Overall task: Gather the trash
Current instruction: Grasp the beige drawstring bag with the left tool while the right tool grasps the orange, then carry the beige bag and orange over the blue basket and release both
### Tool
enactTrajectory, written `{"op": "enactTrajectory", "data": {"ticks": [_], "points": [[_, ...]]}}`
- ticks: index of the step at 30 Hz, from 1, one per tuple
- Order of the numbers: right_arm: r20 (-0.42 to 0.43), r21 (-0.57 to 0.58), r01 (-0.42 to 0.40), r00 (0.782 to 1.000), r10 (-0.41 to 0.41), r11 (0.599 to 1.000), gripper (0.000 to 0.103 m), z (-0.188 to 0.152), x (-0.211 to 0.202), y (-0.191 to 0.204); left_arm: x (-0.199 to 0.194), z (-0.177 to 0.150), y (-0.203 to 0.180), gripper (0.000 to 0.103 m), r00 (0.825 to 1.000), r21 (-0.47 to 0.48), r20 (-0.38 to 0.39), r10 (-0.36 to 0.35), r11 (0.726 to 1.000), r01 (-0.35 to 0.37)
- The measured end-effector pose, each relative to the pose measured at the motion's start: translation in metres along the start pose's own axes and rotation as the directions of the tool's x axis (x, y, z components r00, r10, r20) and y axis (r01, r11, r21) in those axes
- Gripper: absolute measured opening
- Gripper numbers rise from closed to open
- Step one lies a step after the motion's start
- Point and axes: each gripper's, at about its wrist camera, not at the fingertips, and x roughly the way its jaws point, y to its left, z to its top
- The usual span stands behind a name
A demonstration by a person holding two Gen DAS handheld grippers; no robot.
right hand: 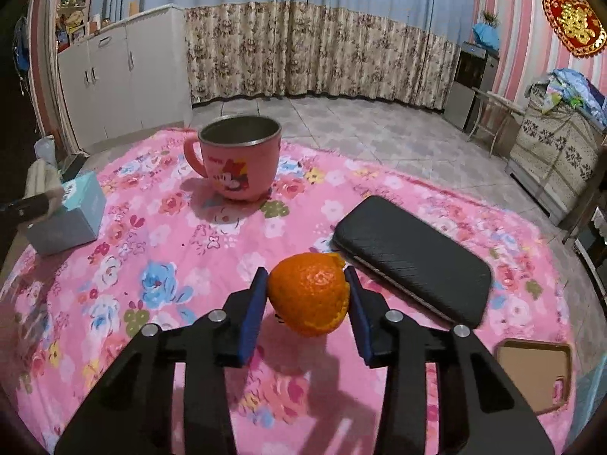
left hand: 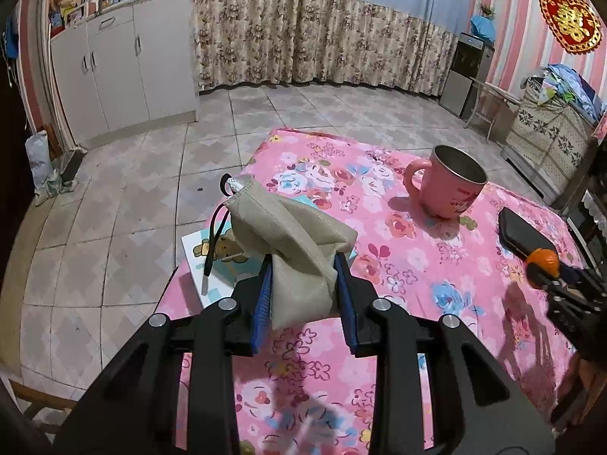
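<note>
A crumpled beige face mask (left hand: 299, 242) with black ear loops hangs above the left edge of the pink floral table (left hand: 417, 273), and my left gripper (left hand: 303, 261) is shut on it. An orange peel (right hand: 309, 295), ragged along its edge, sits between the blue pads of my right gripper (right hand: 305, 273); both pads press its sides just above the cloth. In the left wrist view the right gripper (left hand: 546, 265) shows at the far right with the peel (left hand: 546, 259). The left gripper (right hand: 26, 204) appears blurred at the left edge of the right wrist view.
A pink mug (right hand: 239, 163) stands at the far side of the table. A black wallet (right hand: 413, 258) lies just right of the peel. A light-blue box (right hand: 72, 216) sits under the mask at the left edge. A brown flat case (right hand: 535, 371) lies near right. Tiled floor surrounds the table.
</note>
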Motion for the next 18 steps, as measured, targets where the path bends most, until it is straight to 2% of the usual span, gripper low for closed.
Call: {"op": "enactTrajectory", "data": {"ticks": [6,12,18], "points": [[0.068,0.025,0.026,0.997,-0.028,0.999,0.041,-0.002,-0.046,-0.028,-0.015,0.003,-0.019,0.03,0.999,0.049,0.042,-0.002,0.999,-0.001],[0.111,0.063,0.087,0.99,-0.093,0.994,0.041,-0.013,-0.095,-0.069,-0.034,0.003,-0.048,0.03,0.996,0.107,0.07,-0.048,0.993,0.041],[0.104,0.095,0.152,0.981,-0.162,0.984,0.041,-0.035,-0.133,-0.113,-0.053,-0.003,-0.089,0.03,0.989,0.172,0.085,-0.123,0.979,0.107]]}}
